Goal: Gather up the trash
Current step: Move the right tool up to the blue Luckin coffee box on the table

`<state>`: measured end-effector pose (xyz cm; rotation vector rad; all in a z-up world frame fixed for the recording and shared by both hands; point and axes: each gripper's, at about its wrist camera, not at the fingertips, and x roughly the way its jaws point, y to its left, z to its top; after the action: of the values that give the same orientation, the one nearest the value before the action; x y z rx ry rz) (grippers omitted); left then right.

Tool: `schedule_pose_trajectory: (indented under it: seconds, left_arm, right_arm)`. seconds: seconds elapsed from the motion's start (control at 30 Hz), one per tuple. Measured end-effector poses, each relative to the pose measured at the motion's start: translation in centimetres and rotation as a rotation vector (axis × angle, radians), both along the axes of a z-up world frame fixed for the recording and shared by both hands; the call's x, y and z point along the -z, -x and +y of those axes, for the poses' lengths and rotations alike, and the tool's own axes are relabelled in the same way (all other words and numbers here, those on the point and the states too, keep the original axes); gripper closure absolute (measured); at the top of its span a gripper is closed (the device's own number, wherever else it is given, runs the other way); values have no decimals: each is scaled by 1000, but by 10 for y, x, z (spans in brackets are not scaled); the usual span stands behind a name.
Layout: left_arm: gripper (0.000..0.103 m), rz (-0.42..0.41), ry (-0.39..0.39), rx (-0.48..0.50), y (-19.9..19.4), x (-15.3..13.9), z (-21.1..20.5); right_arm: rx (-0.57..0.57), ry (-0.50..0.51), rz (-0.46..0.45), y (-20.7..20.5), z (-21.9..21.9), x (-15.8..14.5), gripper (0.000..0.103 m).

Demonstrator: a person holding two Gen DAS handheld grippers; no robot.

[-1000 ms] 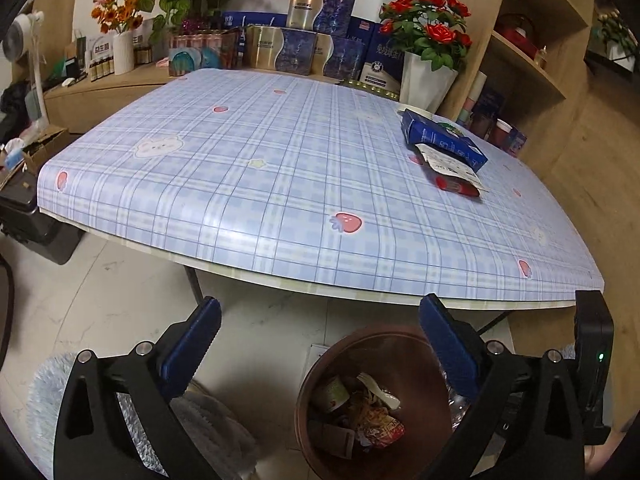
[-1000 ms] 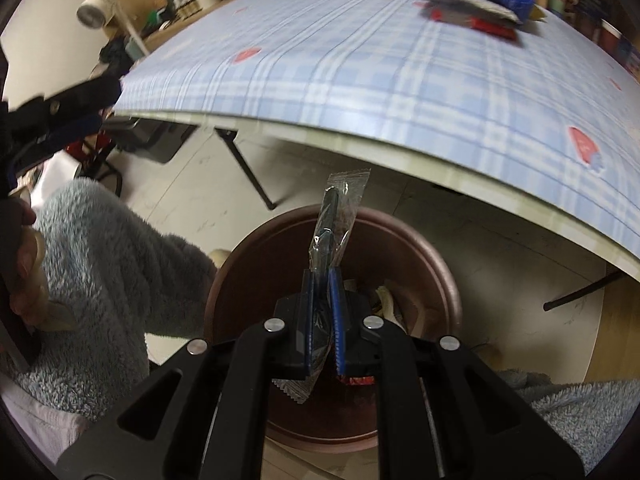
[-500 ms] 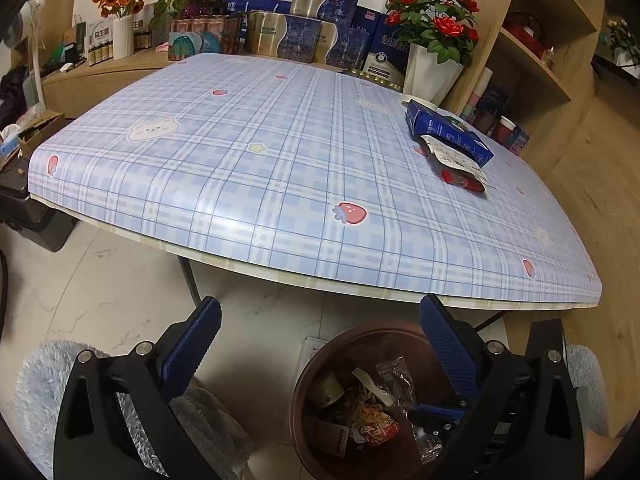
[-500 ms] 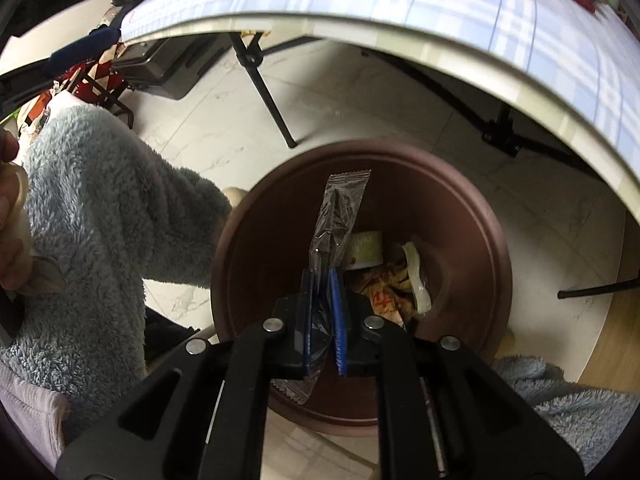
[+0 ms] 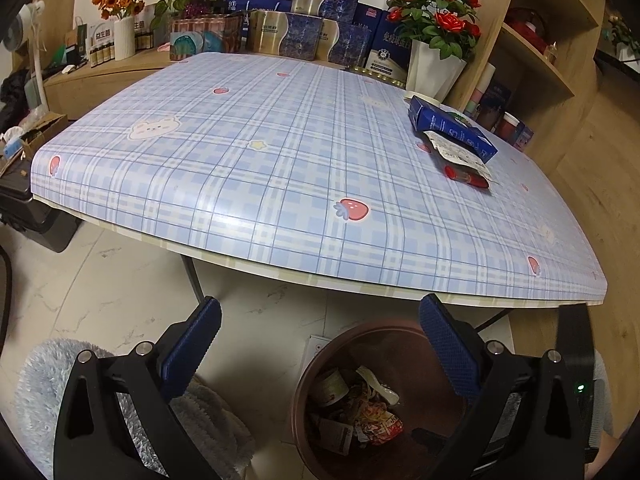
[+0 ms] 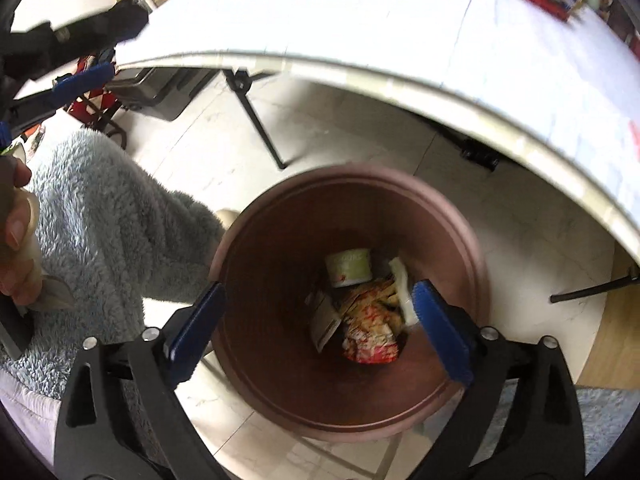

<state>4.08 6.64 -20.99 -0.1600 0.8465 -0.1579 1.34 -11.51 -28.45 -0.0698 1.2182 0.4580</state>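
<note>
A brown round bin point(image 6: 352, 364) stands on the floor under the table's front edge and holds a cup, a red-and-white wrapper point(image 6: 370, 334) and other scraps. It also shows in the left wrist view point(image 5: 384, 396). My right gripper point(image 6: 318, 322) is open and empty right above the bin's mouth. My left gripper point(image 5: 320, 348) is open and empty, low in front of the table. On the table lie a blue box point(image 5: 450, 128), a white printed wrapper point(image 5: 456, 154) and a red wrapper point(image 5: 468, 176).
The plaid-covered table point(image 5: 260, 168) overhangs the bin. Flower vases and boxes line its far edge, and wooden shelves point(image 5: 552, 64) stand at the right. A folding table leg point(image 6: 256, 120) stands behind the bin. My fluffy blue sleeve point(image 6: 108, 216) is left of the bin.
My right gripper opened over the bin and the clear wrapper it held is gone from its jaws. The left gripper stayed open and barely moved.
</note>
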Motion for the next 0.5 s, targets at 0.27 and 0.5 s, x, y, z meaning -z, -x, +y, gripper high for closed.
schedule_pose_trajectory:
  seconds: [0.27, 0.5]
  left_arm:
    - [6, -8, -21, -3, 1, 0, -4]
    - [6, -8, -41, -9, 0, 0, -7]
  right_arm:
    - [69, 31, -211, 5, -14, -40, 6]
    - [170, 36, -348, 2, -38, -66, 6]
